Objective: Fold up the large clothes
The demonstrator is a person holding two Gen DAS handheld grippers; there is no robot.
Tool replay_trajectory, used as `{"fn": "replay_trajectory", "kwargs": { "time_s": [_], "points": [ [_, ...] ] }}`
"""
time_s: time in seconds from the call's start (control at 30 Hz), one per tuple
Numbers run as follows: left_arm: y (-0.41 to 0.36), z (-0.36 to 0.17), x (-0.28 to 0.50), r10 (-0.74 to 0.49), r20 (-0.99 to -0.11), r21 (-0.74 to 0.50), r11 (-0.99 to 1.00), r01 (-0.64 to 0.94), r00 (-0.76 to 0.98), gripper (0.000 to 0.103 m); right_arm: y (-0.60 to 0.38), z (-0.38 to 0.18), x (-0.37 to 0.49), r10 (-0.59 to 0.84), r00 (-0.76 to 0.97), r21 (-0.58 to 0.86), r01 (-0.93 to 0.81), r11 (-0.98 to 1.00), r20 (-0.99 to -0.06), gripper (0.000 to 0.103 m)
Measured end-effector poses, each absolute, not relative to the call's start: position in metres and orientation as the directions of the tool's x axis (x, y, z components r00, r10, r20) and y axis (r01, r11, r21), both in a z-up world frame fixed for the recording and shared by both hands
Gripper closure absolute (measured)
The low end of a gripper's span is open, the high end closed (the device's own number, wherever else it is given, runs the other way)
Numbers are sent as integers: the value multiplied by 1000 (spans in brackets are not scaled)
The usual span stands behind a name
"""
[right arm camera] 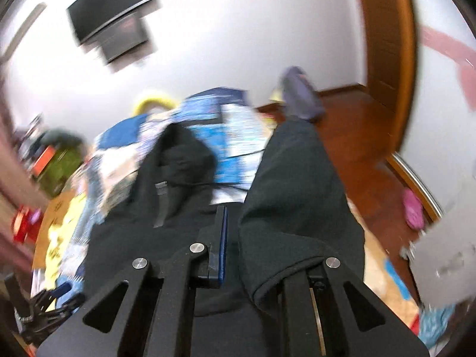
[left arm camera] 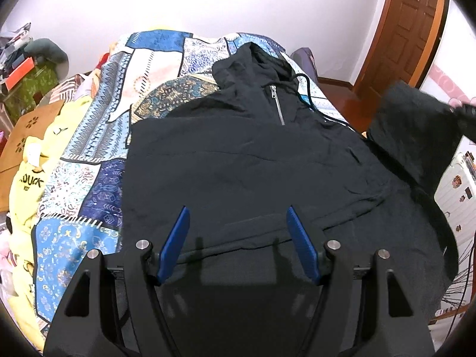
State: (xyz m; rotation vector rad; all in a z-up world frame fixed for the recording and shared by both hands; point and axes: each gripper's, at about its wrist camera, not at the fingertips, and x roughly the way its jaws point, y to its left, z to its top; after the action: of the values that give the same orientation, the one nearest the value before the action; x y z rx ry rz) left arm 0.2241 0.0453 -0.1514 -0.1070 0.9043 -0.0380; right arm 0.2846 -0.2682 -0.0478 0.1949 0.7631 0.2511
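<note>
Hoodie (left arm camera: pixel 238 160) spread unfolded on patchwork bedspread (left arm camera: pixel 98 154); right gripper (right arm camera: pixel 235 238) clamped on its sleeve (right arm camera: pixel 297 208), left gripper (left arm camera: pixel 238 238) apart, empty; folding barely begun.

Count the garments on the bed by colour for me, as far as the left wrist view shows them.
Black: 1, the black zip-neck hooded pullover spread on the blue patterned quilt.
Yellow: 1, the yellow printed garment at the quilt's left edge.
Total: 2 garments.
</note>
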Motion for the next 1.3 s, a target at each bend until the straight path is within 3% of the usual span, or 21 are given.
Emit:
{"fn": "replay_trajectory", "kwargs": {
  "time_s": [0.2, 0.47, 0.53, 0.6, 0.67, 0.87, 1.0, 1.3],
  "points": [
    [61, -145, 207, -64, -768, -91, 996, -10, 637, 36, -188, -96, 285, 317, 566, 173, -294, 940, -761, 93],
    [81, -150, 188, -50, -773, -99, 994, -42, 632, 36, -144, -167, 271, 213, 379, 73, -351, 933, -900, 91],
    [84, -152, 185, -50, -777, -106, 993, -53, 628, 36, -138, -168, 271, 204, 354, 68, -360, 930, -913, 83],
    [84, -154, 183, -46, -780, -105, 993, -58, 624, 36, -133, -168, 270, 220, 328, 90, -369, 925, -919, 62],
    [83, -154, 183, -42, -782, -101, 993, -60, 622, 36, -133, -163, 265, 248, 303, 123, -378, 918, -920, 48],
    [72, -144, 187, -43, -772, -84, 996, -34, 634, 36, -124, -146, 239, 243, 334, 81, -433, 898, -911, 48],
    [59, -136, 189, -49, -759, -68, 998, -3, 649, 36, -139, -129, 235, 302, 353, 137, -422, 896, -885, 48],
    [22, -124, 206, -74, -749, -41, 997, 65, 658, 36, -219, -106, 252, 268, 473, 172, -236, 956, -839, 48]
  ]
}}
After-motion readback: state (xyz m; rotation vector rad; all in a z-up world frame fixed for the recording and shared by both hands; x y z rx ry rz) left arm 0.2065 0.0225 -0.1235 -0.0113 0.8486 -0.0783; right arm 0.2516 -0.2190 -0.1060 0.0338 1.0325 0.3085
